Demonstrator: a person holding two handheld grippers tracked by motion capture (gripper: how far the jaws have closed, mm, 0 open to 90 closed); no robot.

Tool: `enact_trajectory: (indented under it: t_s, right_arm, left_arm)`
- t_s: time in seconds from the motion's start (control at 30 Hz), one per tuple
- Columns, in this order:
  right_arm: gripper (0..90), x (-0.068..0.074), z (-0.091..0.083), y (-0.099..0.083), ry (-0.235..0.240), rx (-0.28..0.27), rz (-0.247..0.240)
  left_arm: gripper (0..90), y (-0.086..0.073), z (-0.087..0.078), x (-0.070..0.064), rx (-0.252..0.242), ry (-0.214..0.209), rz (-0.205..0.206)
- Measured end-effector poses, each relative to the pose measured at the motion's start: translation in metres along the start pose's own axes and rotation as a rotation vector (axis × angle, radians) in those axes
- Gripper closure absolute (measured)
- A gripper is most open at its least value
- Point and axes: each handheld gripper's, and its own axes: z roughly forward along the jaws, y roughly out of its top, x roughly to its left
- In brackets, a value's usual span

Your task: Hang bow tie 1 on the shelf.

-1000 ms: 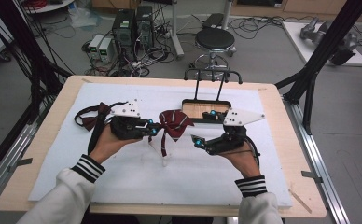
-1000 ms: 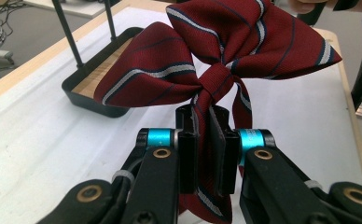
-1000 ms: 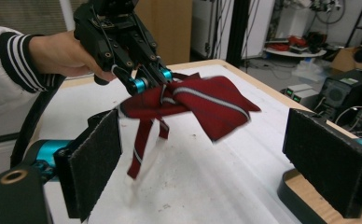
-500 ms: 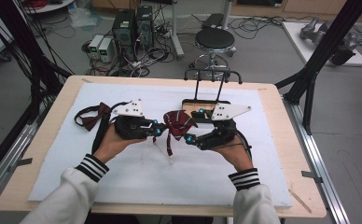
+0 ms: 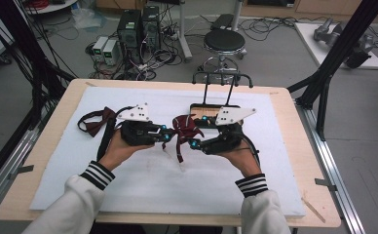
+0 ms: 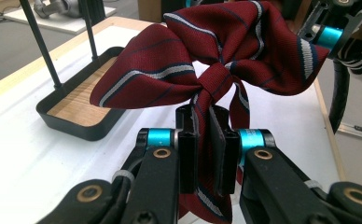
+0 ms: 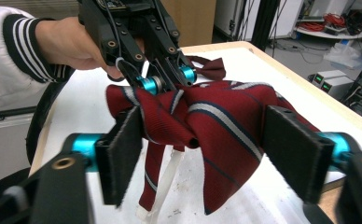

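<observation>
Grippers closer, bow tie (image 6: 216, 60) between jaws (left clamped)

**Even indoor light, soft shadows, blur up close**

The high view is evenly lit from above. The white mat (image 5: 143, 180) is bright without glare, with only faint shadows under the hands; the floor at the upper left of the frame is dimmer. Detail is soft and slightly grainy.

In the left gripper view the striped bow tie (image 6: 216, 51) is sharp, while the upper corners blur.

In the right gripper view the near pads (image 7: 121, 154) are out of focus and the background at upper right is hazy.
</observation>
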Motion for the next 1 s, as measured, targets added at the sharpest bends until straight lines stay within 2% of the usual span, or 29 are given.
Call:
enact_trajectory:
  t_s: [0.13, 0.23, 0.27, 0.4, 0.5, 0.67, 0.87, 0.9, 0.93, 0.97, 1.0]
  right_arm:
    - [36.2, 0.0007, 0.0018, 0.0002, 0.004, 0.008, -0.009]
    - [44.5, 0.0023, 0.0046, 0.0001, 0.014, 0.018, -0.016]
    - [44.5, 0.0023, 0.0046, 0.0001, 0.014, 0.018, -0.016]
    - [58.5, 0.0041, 0.0055, 0.0006, 0.029, 0.022, -0.018]
    - [75.0, 0.0044, 0.0053, 0.001, 0.05, 0.028, -0.002]
    - [81.1, 0.0044, 0.0046, 0.0012, 0.056, 0.023, 0.001]
    - [82.0, 0.0055, 0.0042, 0.002, 0.048, 0.016, -0.001]
    - [82.1, 0.0054, 0.004, 0.0024, 0.042, 0.009, -0.014]
    - [82.1, 0.0054, 0.004, 0.0024, 0.042, 0.009, -0.014]
    - [82.2, 0.0056, 0.0036, 0.0028, 0.037, 0.002, -0.015]
    - [82.2, 0.0056, 0.0036, 0.0028, 0.037, 0.002, -0.015]
  left_arm:
    - [82.5, 0.0001, 0.0017, -0.001, 0.013, 0.003, 0.007]
    - [82.5, 0.0, 0.0027, -0.0011, 0.015, -0.001, 0.01]
    - [82.5, 0.0001, 0.0029, -0.001, 0.017, -0.001, 0.011]
    - [82.5, 0.0001, 0.0033, -0.0013, 0.016, -0.005, 0.01]
    - [82.5, 0.0, 0.0033, -0.0014, 0.018, -0.005, 0.013]
    - [82.4, -0.0006, 0.0026, -0.0009, 0.007, -0.008, 0.006]
    - [80.2, -0.0015, 0.0014, -0.0001, 0.0, -0.012, -0.002]
    - [75.8, -0.0015, 0.0011, 0.0, -0.003, -0.01, -0.003]
    - [75.8, -0.0016, 0.0008, 0.0, -0.005, -0.006, -0.004]
    - [66.5, -0.0018, 0.0005, -0.0004, -0.007, -0.001, -0.001]
    - [66.5, -0.0022, 0.0001, -0.0004, -0.006, 0.008, 0.015]
